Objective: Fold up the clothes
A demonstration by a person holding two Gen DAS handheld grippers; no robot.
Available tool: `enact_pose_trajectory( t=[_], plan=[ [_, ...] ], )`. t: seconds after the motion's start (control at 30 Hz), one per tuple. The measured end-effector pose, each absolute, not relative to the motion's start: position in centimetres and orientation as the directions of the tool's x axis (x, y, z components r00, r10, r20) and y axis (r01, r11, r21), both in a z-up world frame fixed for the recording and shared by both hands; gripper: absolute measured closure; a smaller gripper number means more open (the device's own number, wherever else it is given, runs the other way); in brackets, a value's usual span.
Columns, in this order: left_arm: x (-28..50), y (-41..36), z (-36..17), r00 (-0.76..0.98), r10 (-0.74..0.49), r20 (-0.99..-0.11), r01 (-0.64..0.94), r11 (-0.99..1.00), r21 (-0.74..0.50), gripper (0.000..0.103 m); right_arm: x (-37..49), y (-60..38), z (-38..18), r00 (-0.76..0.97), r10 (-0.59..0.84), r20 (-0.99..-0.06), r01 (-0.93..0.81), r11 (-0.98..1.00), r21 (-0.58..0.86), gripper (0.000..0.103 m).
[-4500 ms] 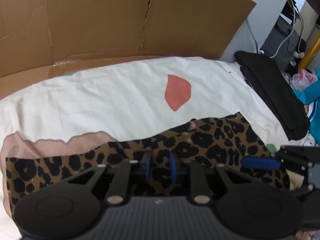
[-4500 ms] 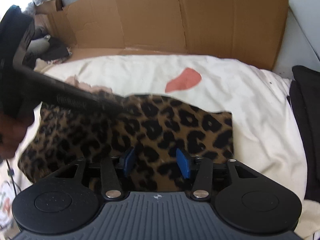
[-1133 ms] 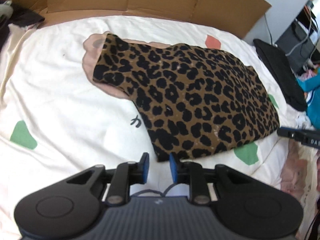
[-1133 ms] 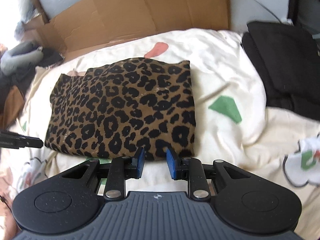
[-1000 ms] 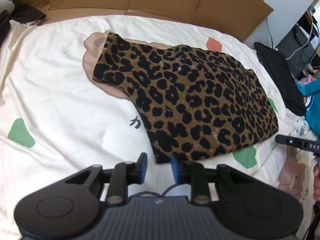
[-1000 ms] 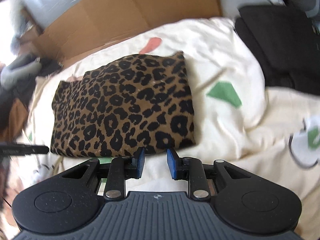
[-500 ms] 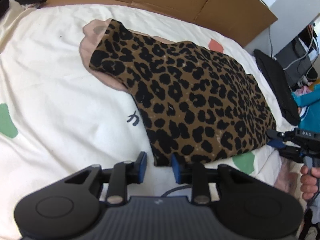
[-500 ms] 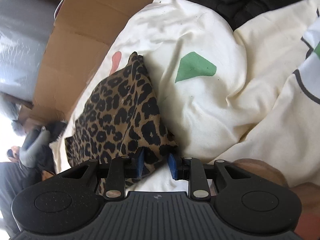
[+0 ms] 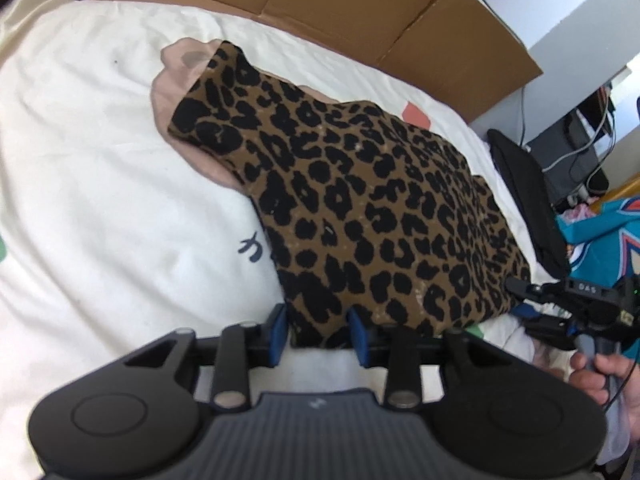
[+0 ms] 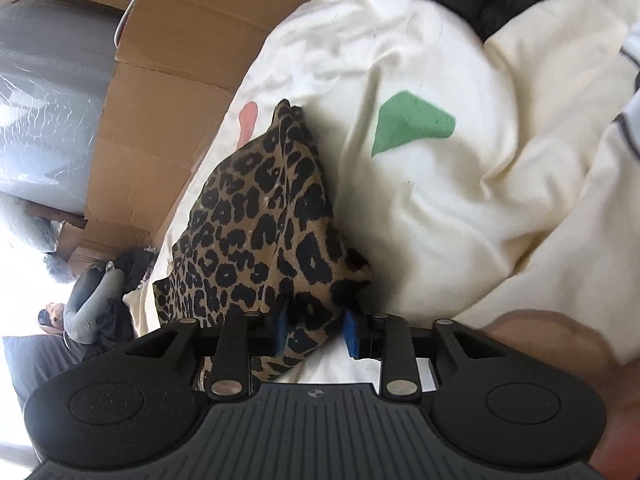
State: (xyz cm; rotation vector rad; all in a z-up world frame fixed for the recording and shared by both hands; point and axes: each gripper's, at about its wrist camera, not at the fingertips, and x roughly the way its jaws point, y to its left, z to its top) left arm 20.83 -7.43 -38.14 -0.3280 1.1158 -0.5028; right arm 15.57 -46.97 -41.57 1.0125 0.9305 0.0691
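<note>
The left claw (image 9: pixel 318 334) sits at the near corner of the folded leopard-print garment (image 9: pixel 360 216). Its blue pads (image 9: pixel 277 334) stand on either side of the cloth's edge and its jaws are opening; the corner lies between them, the pads close against it, though whether they press it is hard to tell. The right claw (image 10: pixel 314 330) is rolled hard to one side and has the other near corner of the leopard-print garment between its blue pads (image 10: pixel 352 334); these jaws are opening as well, and the cloth bunches up thickly in the gap, so the grip itself is hard to judge. A person's hand (image 9: pixel 608 380) shows at the right edge of the left view, cut off by the frame, holding the dark body of the other tool.

The garment lies flat on a bed covered by a cream sheet (image 9: pixel 100 208) printed with green (image 10: pixel 412 126) and red shapes and a pinkish patch (image 9: pixel 176 64) that the far end of the cloth partly covers. How many layers the fold has cannot be made out.

Beyond, flattened cardboard (image 9: pixel 360 4) stands along the far side of the bed. A black folded item (image 9: pixel 524 196) lies at the bed's right edge, with a teal cloth (image 9: pixel 600 232), cables and dark equipment past it. In the right view the far left is overexposed and blurred.
</note>
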Motion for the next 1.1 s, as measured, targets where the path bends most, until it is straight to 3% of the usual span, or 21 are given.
enact_pose_trajectory(
  t=[0.03, 0.13, 0.17, 0.23, 0.33, 1.1],
  plan=[
    [20.8, -7.5, -38.2, 0.346, -0.539, -0.768, 0.215, 0.842, -0.494, 0.069, 15.7, -46.9, -41.6, 0.631, 0.450, -0.632, 0.353, 0.558, 0.751, 0.073],
    [20.8, -7.5, -38.3, 0.341, -0.540, -0.770, 0.206, 0.842, -0.499, 0.083, 16.0, -47.0, -41.7, 0.639, 0.448, -0.625, 0.365, 0.539, 0.759, 0.075],
    [20.9, -7.4, -38.3, 0.337, -0.540, -0.771, 0.203, 0.841, -0.501, 0.096, 16.0, -47.0, -41.7, 0.639, 0.444, -0.628, 0.368, 0.541, 0.757, 0.080],
    [21.1, -6.9, -38.4, 0.321, -0.551, -0.770, 0.169, 0.834, -0.526, 0.097, 15.9, -46.9, -41.6, 0.637, 0.440, -0.633, 0.371, 0.546, 0.751, 0.088],
    [21.2, -6.7, -37.9, 0.313, -0.552, -0.773, 0.169, 0.833, -0.527, 0.098, 15.8, -46.9, -41.4, 0.638, 0.444, -0.629, 0.370, 0.539, 0.756, 0.091],
    [19.5, -4.3, -34.1, 0.222, -0.528, -0.820, 0.142, 0.849, -0.508, 0.100, 13.9, -44.3, -39.1, 0.540, 0.550, -0.637, 0.311, 0.573, 0.758, 0.094]
  ],
)
